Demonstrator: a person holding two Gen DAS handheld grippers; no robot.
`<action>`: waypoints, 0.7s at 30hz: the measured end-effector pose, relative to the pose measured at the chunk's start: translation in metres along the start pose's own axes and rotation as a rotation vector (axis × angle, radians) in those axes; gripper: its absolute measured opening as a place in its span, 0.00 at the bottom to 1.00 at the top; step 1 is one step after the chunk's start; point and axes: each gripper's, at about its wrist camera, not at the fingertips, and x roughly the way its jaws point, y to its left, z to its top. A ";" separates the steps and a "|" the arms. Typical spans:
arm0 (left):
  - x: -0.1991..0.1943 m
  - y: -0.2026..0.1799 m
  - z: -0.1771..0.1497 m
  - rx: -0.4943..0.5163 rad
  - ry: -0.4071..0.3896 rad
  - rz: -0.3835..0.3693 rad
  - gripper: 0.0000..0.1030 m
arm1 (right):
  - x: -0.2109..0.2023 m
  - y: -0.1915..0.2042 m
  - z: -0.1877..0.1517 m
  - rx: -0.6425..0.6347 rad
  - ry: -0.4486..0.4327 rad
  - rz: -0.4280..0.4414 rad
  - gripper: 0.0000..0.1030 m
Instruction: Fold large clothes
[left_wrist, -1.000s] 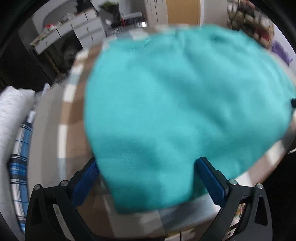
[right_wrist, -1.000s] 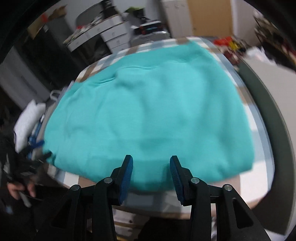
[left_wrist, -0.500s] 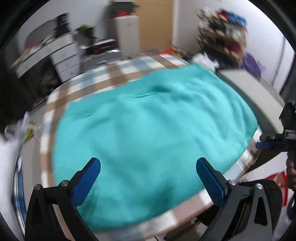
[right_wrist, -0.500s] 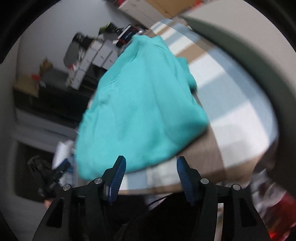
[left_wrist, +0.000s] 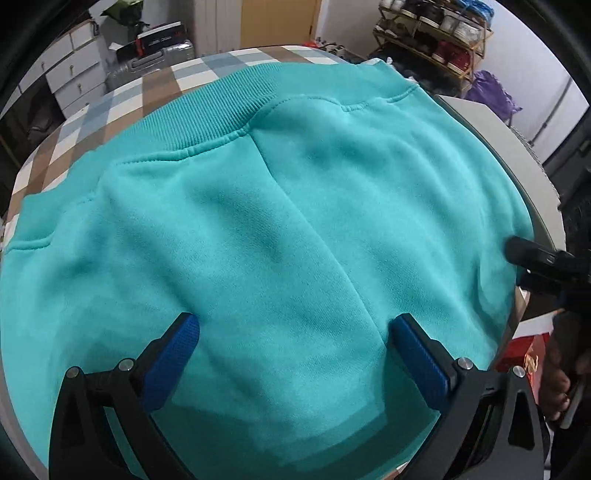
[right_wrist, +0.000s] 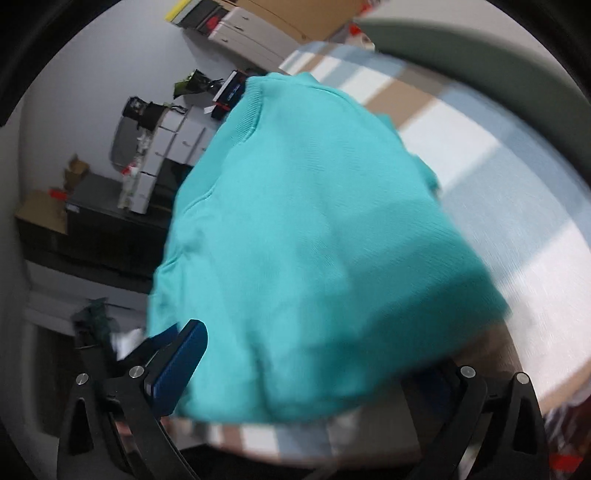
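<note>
A checked worktop (left_wrist: 110, 107) — brown, white and pale blue squares — is largely covered by a teal sweatshirt (left_wrist: 280, 229) spread flat on it.

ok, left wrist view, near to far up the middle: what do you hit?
left gripper with open jaws → teal sweatshirt → its ribbed hem band → checked tablecloth → grey suitcase

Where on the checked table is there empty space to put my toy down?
The turquoise fleece sweatshirt covers most of the checked tablecloth. Bare patches: the far strip beyond its ribbed hem, and the wide stretch between the sweatshirt's side edge and the grey rim. The near edge is crowded, both hand-held grippers there.
</note>
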 end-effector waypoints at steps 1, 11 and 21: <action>-0.001 -0.001 -0.001 0.004 -0.003 0.000 0.98 | -0.001 0.001 0.001 -0.012 -0.011 -0.019 1.00; 0.002 -0.009 -0.001 0.014 -0.014 0.014 0.99 | -0.062 0.012 -0.010 -0.133 -0.232 0.267 0.55; 0.004 -0.008 0.001 0.017 -0.022 0.018 0.99 | -0.003 -0.023 -0.010 0.075 -0.004 0.079 0.59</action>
